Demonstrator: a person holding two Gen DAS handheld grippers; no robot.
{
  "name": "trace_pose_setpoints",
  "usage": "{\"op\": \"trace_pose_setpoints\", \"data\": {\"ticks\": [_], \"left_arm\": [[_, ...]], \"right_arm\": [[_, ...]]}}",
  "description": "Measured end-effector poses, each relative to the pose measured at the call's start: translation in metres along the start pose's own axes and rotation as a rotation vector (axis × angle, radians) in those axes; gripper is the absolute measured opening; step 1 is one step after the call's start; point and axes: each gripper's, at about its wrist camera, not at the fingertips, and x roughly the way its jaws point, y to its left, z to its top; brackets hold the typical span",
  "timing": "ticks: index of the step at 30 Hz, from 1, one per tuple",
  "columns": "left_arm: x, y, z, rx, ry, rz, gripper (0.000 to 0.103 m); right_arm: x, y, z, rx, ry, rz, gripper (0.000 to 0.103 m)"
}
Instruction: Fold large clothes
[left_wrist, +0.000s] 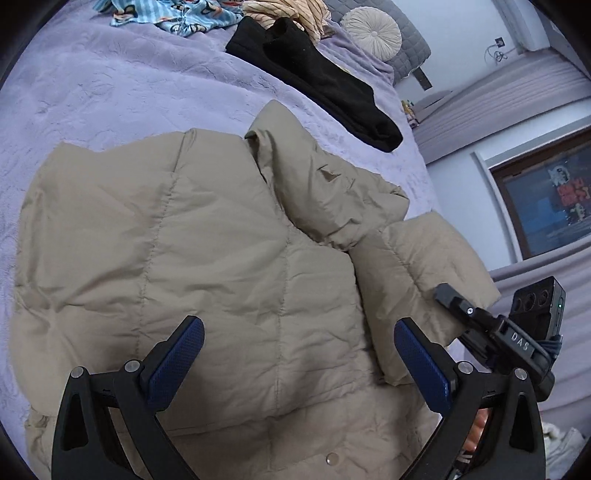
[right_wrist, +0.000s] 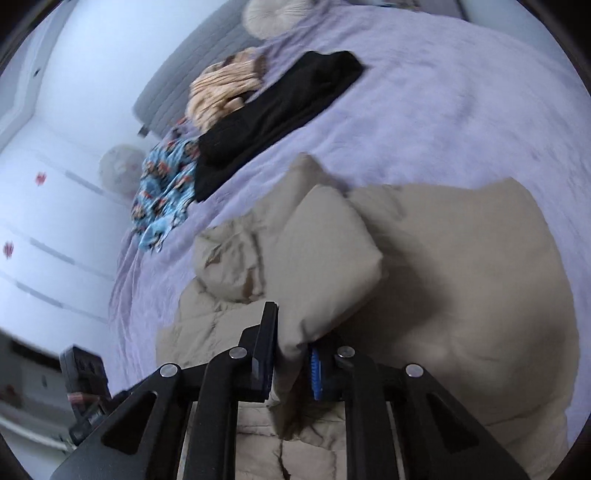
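A beige puffer jacket (left_wrist: 207, 251) lies spread on the lilac bed cover (left_wrist: 110, 92). My left gripper (left_wrist: 299, 339) is open and empty, hovering over the jacket's body with its blue pads apart. My right gripper (right_wrist: 291, 354) is shut on the jacket's sleeve (right_wrist: 332, 258), which is lifted and folded across the jacket body (right_wrist: 480, 295). The right gripper also shows in the left wrist view (left_wrist: 480, 317), at the sleeve's cuff end (left_wrist: 436, 266).
A black garment (left_wrist: 317, 77) lies beyond the jacket, with a blue patterned cloth (left_wrist: 173, 14), a striped cream cloth (left_wrist: 291, 14) and a round cushion (left_wrist: 373, 33) further back. The bed's edge runs along the right, with a wall and dark picture (left_wrist: 546, 203) beyond.
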Motion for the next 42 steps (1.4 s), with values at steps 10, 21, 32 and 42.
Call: {"op": "trace_pose_setpoints", "data": {"ticks": [10, 21, 32, 42], "left_arm": [[0.002, 0.024, 0.007, -0.144, 0.035, -0.285, 0.103], [0.040, -0.013, 0.006, 0.003, 0.141, -0.135, 0.103], [0.019, -0.066, 0.010, 0.139, 0.073, -0.088, 0.010], [0.038, -0.015, -0.008, 0.155, 0.153, 0.124, 0.010]], "right_arm": [[0.089, 0.086, -0.069, -0.285, 0.333, 0.050, 0.068], [0.012, 0.012, -0.091, -0.194, 0.312, -0.070, 0.068], [-0.009, -0.022, -0.097, -0.242, 0.275, -0.153, 0.068], [-0.033, -0.089, -0.045, -0.286, 0.119, -0.398, 0.037]]}}
